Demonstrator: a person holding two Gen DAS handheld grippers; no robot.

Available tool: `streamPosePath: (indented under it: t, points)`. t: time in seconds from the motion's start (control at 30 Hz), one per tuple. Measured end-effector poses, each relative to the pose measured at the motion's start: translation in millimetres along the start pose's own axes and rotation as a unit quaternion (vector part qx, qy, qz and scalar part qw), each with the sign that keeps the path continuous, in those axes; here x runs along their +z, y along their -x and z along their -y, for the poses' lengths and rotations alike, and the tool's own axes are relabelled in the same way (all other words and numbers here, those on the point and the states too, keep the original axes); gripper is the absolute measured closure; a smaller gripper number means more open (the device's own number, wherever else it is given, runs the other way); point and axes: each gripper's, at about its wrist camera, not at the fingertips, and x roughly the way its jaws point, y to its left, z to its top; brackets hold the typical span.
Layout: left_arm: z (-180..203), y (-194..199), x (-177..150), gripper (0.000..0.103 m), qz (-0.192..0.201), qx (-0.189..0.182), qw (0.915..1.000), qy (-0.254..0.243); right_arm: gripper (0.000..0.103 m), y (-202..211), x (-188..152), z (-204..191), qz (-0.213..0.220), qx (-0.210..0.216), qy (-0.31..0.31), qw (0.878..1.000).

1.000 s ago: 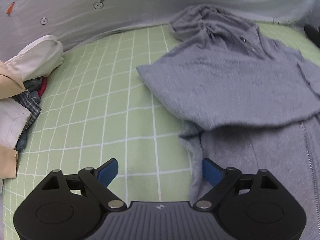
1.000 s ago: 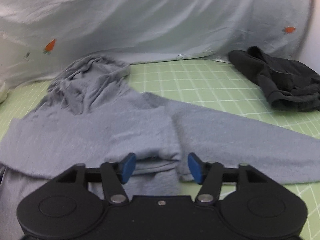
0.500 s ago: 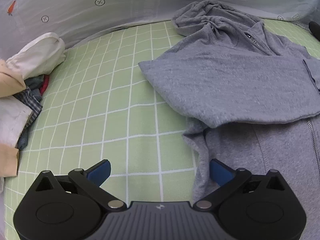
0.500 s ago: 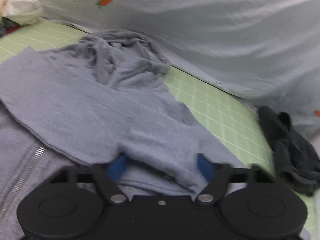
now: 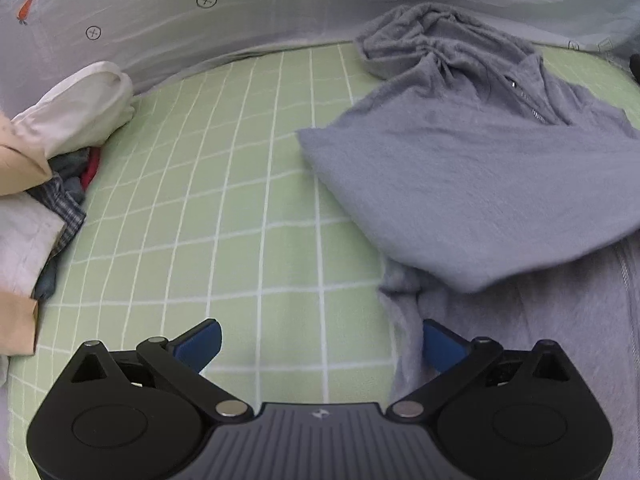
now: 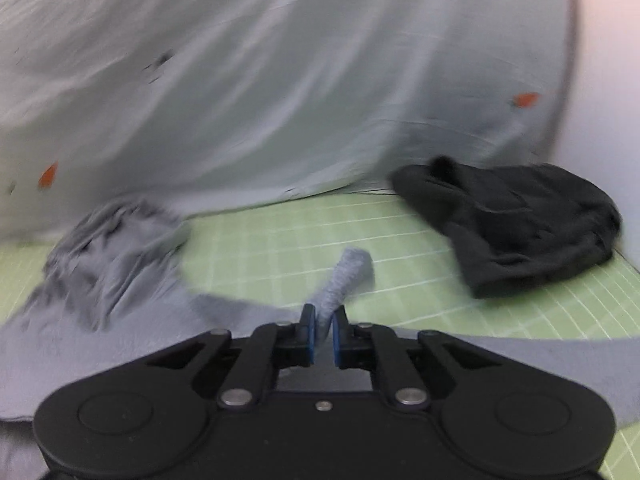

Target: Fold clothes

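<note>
A grey zip hoodie (image 5: 492, 184) lies spread on the green checked sheet (image 5: 240, 208), its hood bunched at the far end against the pale carrot-print cloth (image 5: 200, 12), and one sleeve folded across the chest so that its edge hangs over the body of the hoodie. The left gripper (image 5: 320, 340) hovers at the near-left edge of the hoodie with its jaws spread wide and nothing pinched; its right blue pad sits over the hoodie's side hem and its left pad over bare sheet. Well to the left of the hoodie sits a pile of mixed clothes (image 5: 48, 168), white, beige and checked.
</note>
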Motion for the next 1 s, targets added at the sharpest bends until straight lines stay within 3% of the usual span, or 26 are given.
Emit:
streamPosePath:
  t: [0.13,0.23,0.4,0.6,0.67,0.73,0.77,0.87,0.93,1.0]
  points:
    - [5,-1,10,0.0,0.021,0.02,0.9995,-0.01,0.095,0,0,27,0.005,-0.03,-0.033,0.999]
    - [3,-8,15,0.0,0.015,0.054,0.9984,0.004,0.095,1,-4,48,0.005,-0.045,-0.066,0.997]
    - [-18,-13,9,0.0,0.0,0.038,0.9972,0.065,0.095,-12,-25,64,-0.027,-0.063,-0.089,0.994]
    - [-20,-12,5,0.0,-0.004,0.031,0.9968,0.074,0.093,-24,-55,71,-0.078,-0.081,-0.119,0.987]
    - [-21,-12,3,0.0,-0.003,0.029,0.9965,0.078,0.085,-23,-61,76,-0.08,-0.084,-0.141,0.983]
    - [-21,-12,3,0.0,-0.003,0.028,0.9964,0.08,0.06,-21,-63,78,-0.082,-0.09,-0.15,0.981]
    - [-20,-11,3,0.0,-0.002,0.028,0.9965,0.079,0.055,-20,-63,79,-0.081,-0.086,-0.149,0.982]
    - [-19,-11,3,0.0,0.0,0.029,0.9966,0.077,0.027,-19,-63,81,-0.082,-0.069,-0.141,0.984]
    - [-19,-11,3,0.0,0.0,0.029,0.9965,0.079,0.0,-21,-65,82,-0.081,-0.061,-0.137,0.985]
    - [-19,-11,3,0.0,0.0,0.029,0.9963,0.081,0.0,-23,-68,82,-0.075,-0.056,-0.132,0.987]
